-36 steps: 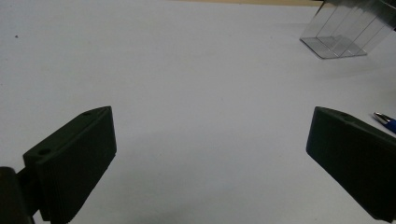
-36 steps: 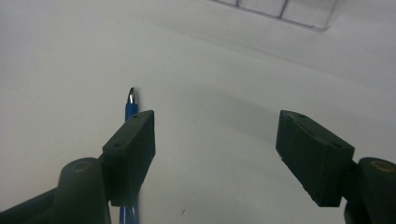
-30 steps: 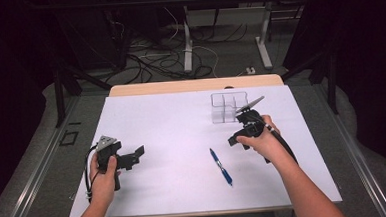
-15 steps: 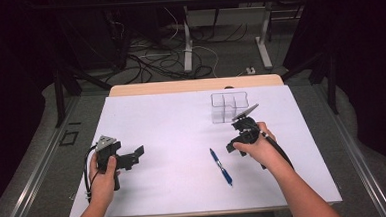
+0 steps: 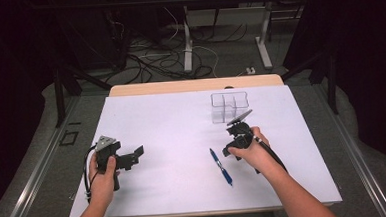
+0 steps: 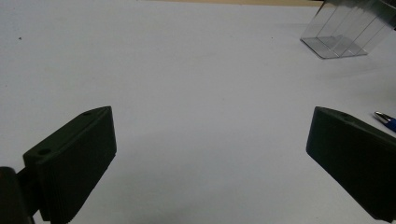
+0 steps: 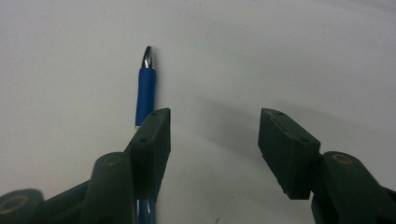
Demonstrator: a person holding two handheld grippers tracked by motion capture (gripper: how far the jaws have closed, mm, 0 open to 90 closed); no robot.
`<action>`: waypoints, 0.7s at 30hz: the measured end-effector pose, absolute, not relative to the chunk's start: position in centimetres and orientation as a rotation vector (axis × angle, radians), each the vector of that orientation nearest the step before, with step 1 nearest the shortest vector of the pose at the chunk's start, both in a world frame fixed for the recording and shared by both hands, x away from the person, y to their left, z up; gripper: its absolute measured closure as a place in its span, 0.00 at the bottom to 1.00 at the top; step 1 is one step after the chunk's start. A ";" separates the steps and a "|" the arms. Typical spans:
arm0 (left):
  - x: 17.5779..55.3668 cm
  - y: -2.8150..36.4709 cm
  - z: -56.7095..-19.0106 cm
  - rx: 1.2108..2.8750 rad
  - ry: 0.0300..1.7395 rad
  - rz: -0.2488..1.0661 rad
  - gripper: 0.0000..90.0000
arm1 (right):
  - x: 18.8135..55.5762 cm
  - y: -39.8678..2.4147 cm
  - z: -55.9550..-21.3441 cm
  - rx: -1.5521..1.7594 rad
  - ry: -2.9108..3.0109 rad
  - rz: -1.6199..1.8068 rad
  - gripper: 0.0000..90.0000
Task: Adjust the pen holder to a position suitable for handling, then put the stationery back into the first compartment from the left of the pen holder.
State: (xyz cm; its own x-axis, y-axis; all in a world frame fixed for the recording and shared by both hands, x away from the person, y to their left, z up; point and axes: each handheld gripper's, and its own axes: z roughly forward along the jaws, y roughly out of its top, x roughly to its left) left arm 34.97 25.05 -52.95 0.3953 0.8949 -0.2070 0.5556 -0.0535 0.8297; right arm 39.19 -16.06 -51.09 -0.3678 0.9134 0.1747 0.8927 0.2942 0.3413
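Observation:
A blue pen (image 5: 220,166) with a silver tip lies on the white table top (image 5: 171,119), right of the middle. My right gripper (image 5: 229,149) points down at the table just right of the pen's far end. In the right gripper view the pen (image 7: 145,91) runs under the left jaw, outside the gap. The right gripper (image 7: 215,122) is open; its jaws have just been closing, with only bare table between them. My left gripper (image 5: 136,156) rests at the left, wide open (image 6: 210,135) and holding nothing. The pen tip (image 6: 385,119) peeks past its right jaw.
A clear plastic divided box (image 5: 229,106) stands at the back right of the table, just beyond the right gripper; the left gripper view shows this box (image 6: 345,32) at its top right. Beyond the table's far wooden edge (image 5: 195,85) are floor cables and desk legs.
The right hand has come down and toward me, bringing its gripper from near the clear box to the pen's far end. The left hand has stayed put.

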 end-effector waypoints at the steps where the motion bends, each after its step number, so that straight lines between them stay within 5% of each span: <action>1: 35.0 25.0 -53.0 1.729 1.276 0.462 0.02 | 39.2 -16.0 -51.2 1.736 2.484 0.610 0.50; 21: 34.9 25.1 -53.0 1.727 1.282 0.462 0.02 | 38.6 -14.4 -51.4 1.749 2.493 0.696 0.63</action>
State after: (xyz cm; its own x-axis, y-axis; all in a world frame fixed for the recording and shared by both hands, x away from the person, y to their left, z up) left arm 34.92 25.07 -52.97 0.3903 0.8966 -0.2092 0.5566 -0.0488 0.8293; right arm 38.65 -14.35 -51.39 -0.3728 0.8974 0.2358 0.8897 0.2736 0.3654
